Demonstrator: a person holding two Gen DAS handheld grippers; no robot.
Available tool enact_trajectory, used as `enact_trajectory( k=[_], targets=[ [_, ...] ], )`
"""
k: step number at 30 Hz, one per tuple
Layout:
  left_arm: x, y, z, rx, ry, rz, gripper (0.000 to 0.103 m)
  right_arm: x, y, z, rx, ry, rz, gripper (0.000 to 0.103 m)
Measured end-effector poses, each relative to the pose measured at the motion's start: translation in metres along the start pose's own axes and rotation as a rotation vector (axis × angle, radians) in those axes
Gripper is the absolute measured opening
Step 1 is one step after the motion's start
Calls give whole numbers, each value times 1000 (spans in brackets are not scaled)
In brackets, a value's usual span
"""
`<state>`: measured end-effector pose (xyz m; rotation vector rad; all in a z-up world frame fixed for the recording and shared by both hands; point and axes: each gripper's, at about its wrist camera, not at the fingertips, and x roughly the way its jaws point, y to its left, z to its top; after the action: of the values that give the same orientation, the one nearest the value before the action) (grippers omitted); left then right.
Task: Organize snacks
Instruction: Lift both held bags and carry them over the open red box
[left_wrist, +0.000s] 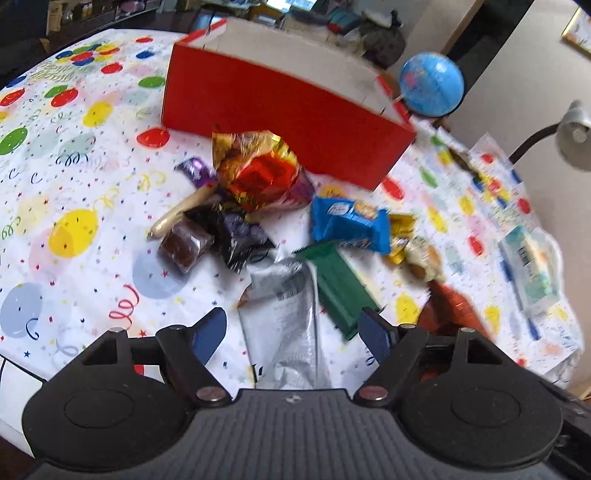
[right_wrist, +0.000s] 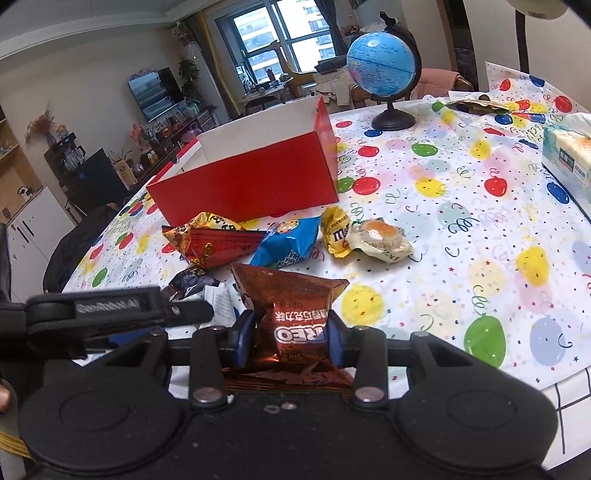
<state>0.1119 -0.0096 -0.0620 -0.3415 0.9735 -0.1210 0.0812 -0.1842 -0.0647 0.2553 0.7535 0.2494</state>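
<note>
Left tongs (left_wrist: 293, 330): jaws spread wide, nothing gripped. A silver foil packet (left_wrist: 286, 317) lies on the desk between the blue pads without touching either; a green wrapped bar (left_wrist: 338, 286) lies just beside the right-hand pad.

Right tongs (right_wrist: 291, 338): jaws partly closed, pads pressing both sides of a brown Oreo packet (right_wrist: 295, 306), which stands up from the grip clear of the desk.

Left wrist view, left to right:
- desk (left_wrist: 74, 184) under a white cloth printed with coloured balloons
- brown cake in a clear wrapper (left_wrist: 184, 245), touching a black crumpled wrapper (left_wrist: 236, 236)
- gold-and-red foil bag (left_wrist: 258, 171), just in front of the red cardboard box (left_wrist: 280, 114); the box is open-topped with a pale inside
- blue biscuit packet (left_wrist: 349, 223), with a yellow packet (left_wrist: 400, 232) touching its right end
- blue globe (left_wrist: 431, 84) beyond the box's right corner
- tissue pack (left_wrist: 532, 266) near the desk's right edge; lamp head (left_wrist: 574, 134) above it

Right wrist view, left to right:
- the left tongs' black arm enters from the left edge, low over the pile
- red box at rear left; the snack pile lies loose on the cloth in front of it, none seen inside
- pale wrapped bun (right_wrist: 382, 242) at the right end of the pile, touching the yellow M&M's packet.
</note>
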Motion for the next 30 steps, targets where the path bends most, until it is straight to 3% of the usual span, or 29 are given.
enact_trajectory(
  k=[7,9,11,13,20,30],
  targets=[
    [26,-18,-11,63,66,115,76,3,-11,-5,15,10,-6,39],
    [28,-23,-13,81,56,141,69,3,-15,-6,19,13,-6,39],
    [29,-27,-14,100,49,168,54,4,-17,-6,22,15,-5,39],
    [29,-30,-15,110,41,193,48,4,-19,-7,23,16,-3,39],
    [23,-28,-17,112,-18,169,34,6,-19,-10,8,28,-10,39],
    [-20,-22,-8,106,-101,91,33,-6,-1,2,-41,-12,0,39]
  ],
)
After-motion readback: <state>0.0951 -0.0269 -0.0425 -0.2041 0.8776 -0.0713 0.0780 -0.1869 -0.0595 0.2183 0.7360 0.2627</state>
